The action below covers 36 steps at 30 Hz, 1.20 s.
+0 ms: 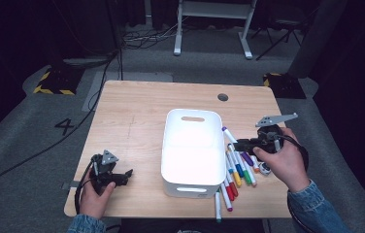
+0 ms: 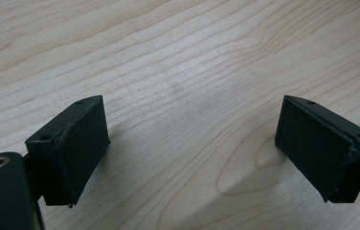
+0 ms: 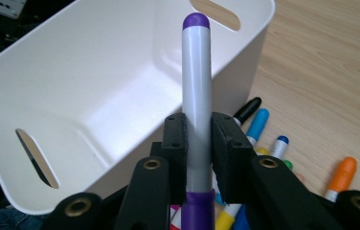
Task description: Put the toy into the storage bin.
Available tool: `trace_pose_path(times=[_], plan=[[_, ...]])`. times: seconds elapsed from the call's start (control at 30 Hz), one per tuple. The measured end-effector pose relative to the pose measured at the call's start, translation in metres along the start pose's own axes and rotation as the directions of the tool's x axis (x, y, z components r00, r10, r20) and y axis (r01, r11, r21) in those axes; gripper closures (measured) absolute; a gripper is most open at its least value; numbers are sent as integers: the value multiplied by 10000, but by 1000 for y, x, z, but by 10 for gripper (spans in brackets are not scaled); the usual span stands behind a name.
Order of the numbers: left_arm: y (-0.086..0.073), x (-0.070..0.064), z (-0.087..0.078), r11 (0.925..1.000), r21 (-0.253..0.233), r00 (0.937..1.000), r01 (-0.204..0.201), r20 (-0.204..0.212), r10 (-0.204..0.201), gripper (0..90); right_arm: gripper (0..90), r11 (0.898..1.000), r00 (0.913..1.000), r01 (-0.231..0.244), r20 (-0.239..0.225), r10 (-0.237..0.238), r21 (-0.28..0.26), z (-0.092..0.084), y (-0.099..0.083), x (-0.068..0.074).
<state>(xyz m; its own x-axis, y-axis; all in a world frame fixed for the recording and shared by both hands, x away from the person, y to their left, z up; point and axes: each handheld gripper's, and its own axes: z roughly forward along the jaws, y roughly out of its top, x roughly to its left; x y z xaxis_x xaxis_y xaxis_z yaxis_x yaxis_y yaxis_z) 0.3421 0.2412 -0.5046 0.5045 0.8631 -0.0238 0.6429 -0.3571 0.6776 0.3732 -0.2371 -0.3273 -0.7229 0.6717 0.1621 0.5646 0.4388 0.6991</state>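
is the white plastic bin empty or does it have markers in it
Empty: the white plastic bin shows only its bare floor; the coloured markers lie on the table beside it.

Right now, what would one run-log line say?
right gripper: shut on purple marker | left gripper: open | white bin: empty

a white number 4 on the grey floor point(image 1: 35, 121), left of the table point(image 1: 132, 107); nothing else readable
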Motion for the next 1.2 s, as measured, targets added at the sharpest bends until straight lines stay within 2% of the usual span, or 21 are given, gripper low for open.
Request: trace_pose_path(times=[0.23,0.53,0.67,0.93,1.07,1.1,1.13,1.2], plan=[[0,0,0,10000,-3,10000,-14,-18,14,114,766,9988,9981,490,-370,-490,-18,8,13,14],[-1,-2,-1,9999,11,9999,141,-47,-141,114,766,9967,9914,814,-1026,-815,-54,21,25,34],[-2,-2,-2,10000,23,10000,50,-15,-50,111,766,9957,9886,920,-1193,-922,-78,26,29,42],[-3,-2,-3,10000,22,10000,46,-1,-46,110,766,9931,9780,1162,-1758,-1122,125,40,28,56],[-3,-2,-2,10000,34,10000,58,-6,-58,105,766,9922,9750,1207,-1914,-1128,302,45,25,59],[-3,-2,-2,10000,39,10000,50,3,-50,104,766,9933,9761,1092,-1932,-998,386,47,24,60],[-2,-2,-2,10000,75,10000,39,46,-40,93,766,9919,9741,1219,-1964,-1123,371,48,24,59],[-2,-2,-1,9998,198,10000,27,30,-28,57,766,9922,9748,1123,-1999,-993,550,50,22,61]])
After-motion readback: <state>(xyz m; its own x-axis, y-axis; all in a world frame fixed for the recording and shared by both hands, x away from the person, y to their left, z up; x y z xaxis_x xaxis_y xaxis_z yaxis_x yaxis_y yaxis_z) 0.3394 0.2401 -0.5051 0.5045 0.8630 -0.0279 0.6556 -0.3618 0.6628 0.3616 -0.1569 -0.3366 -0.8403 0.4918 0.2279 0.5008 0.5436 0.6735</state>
